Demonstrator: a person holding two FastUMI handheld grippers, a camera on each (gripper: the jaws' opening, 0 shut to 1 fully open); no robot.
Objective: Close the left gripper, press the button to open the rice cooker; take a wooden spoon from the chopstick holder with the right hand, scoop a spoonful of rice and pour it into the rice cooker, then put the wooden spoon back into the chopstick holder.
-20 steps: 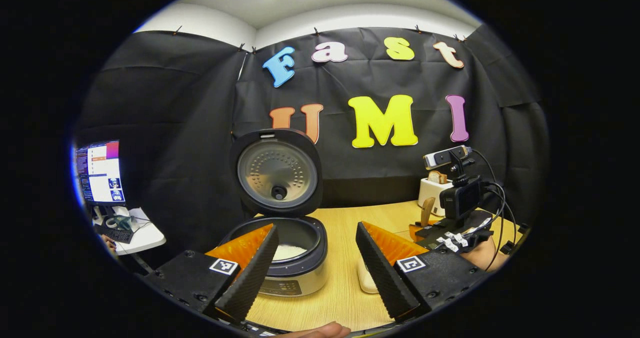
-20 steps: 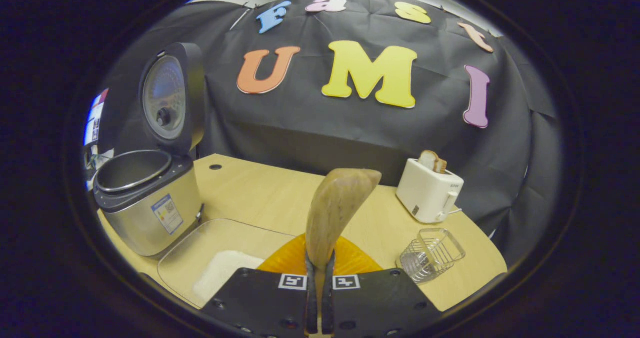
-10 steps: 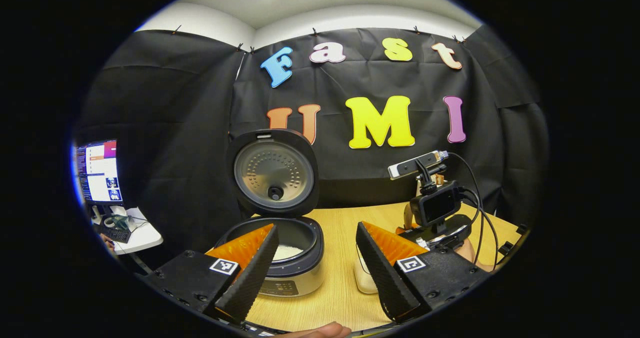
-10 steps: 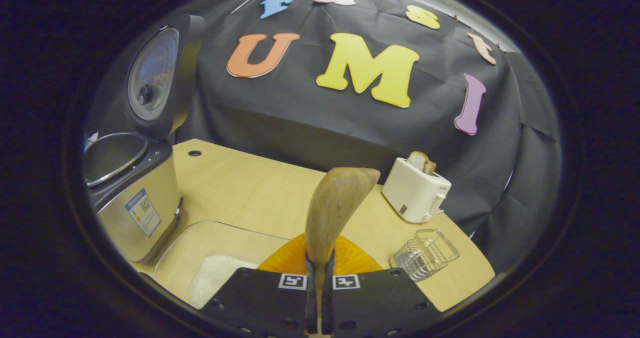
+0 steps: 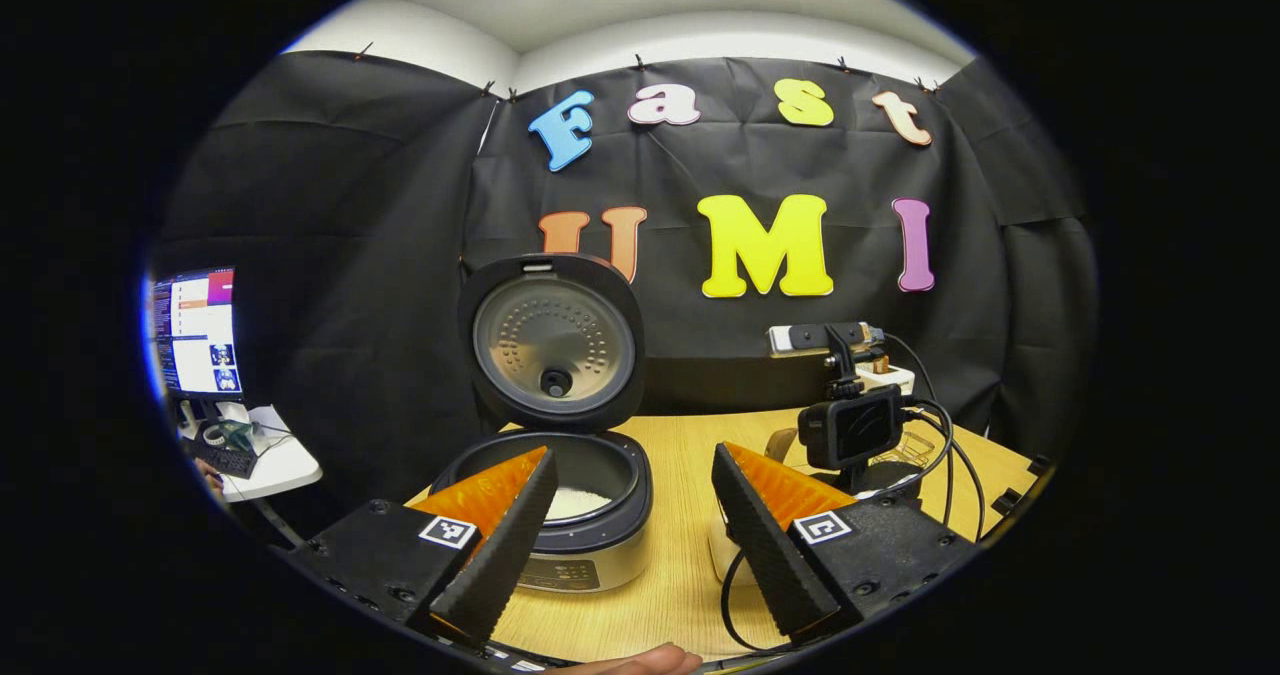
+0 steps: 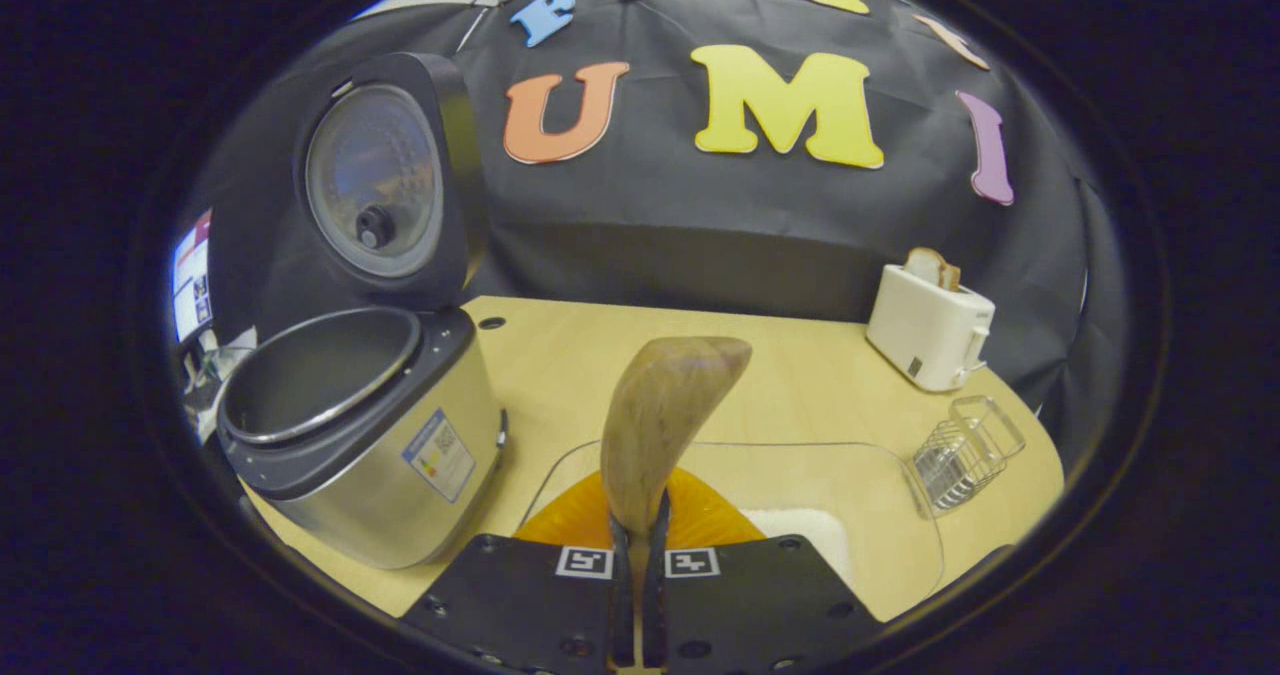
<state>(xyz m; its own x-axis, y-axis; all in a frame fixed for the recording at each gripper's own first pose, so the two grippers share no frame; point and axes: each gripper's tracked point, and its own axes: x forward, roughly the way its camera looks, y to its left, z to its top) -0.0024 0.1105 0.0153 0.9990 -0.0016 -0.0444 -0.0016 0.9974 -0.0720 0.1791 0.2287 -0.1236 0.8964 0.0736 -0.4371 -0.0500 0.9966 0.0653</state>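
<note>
Holding the wooden spoon point(image 6: 665, 415) clamped between my right fingers point(image 6: 640, 580), left fingers point(image 5: 630, 535) apart; return it bowl-up into the chopstick holder point(image 6: 965, 450) ahead-right, descending vertically.

Rice cooker point(image 6: 370, 455) stands lid-up on my tabletop point(image 6: 560, 365), white rice in its pot. Wooden spoon point(image 6: 655, 425) points bowl-up, handle pinched in my right tool point(image 6: 640, 595). Wire chopstick holder point(image 6: 965, 450) sits near the tabletop's right edge.
</note>
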